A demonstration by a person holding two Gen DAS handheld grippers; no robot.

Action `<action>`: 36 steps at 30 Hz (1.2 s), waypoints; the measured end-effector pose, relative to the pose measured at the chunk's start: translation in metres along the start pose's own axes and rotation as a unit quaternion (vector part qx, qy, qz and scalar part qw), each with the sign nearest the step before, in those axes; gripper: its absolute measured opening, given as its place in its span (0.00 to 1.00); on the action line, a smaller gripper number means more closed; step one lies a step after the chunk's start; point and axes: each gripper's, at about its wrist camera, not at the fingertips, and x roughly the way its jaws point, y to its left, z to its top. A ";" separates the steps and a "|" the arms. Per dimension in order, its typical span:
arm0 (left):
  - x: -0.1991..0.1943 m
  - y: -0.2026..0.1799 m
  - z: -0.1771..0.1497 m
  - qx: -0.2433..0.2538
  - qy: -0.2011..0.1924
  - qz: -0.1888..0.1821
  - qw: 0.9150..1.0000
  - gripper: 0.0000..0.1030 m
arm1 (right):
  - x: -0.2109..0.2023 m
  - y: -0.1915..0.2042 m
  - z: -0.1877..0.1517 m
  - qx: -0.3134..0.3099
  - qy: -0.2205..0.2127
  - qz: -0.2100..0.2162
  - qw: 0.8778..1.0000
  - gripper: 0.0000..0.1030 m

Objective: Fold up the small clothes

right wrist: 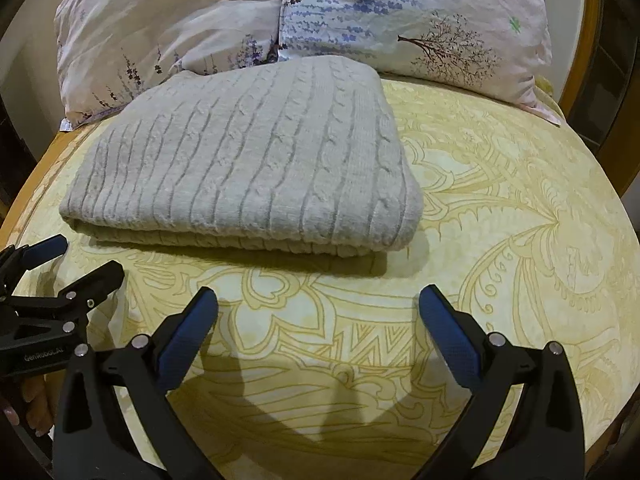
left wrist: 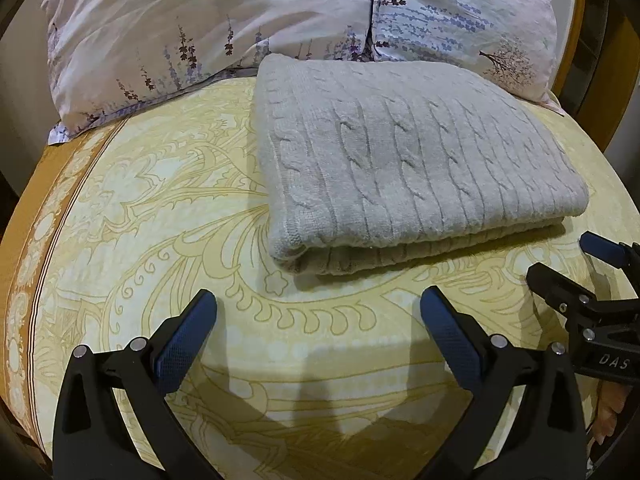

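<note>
**Sweater folded, both grippers empty**

The grey cable-knit sweater (left wrist: pixel 416 160) sits folded on the yellow patterned bedsheet (left wrist: pixel 160 208), just ahead of both grippers, not touching either. Left gripper (left wrist: pixel 318 312) has its jaws spread wide with nothing in them; same for the right gripper (right wrist: pixel 318 312) beside it. Two floral pillows (right wrist: pixel 280 12) lie behind the sweater.

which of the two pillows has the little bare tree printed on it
The right-hand pillow, the paler one with rows of blue-violet flowers; its tree sits near the lower corner. The left-hand pillow is pinker and shows only lavender stalks. Both lie behind the folded grey sweater.
</note>
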 end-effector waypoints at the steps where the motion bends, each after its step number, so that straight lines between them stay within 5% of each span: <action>1: 0.000 0.000 0.000 -0.001 -0.001 0.001 1.000 0.99 | 0.000 0.000 0.000 -0.001 0.000 -0.001 1.000 0.98; 36: -0.001 0.000 -0.003 -0.001 -0.012 0.002 1.000 0.99 | 0.001 0.003 -0.005 -0.006 -0.013 -0.013 1.000 0.98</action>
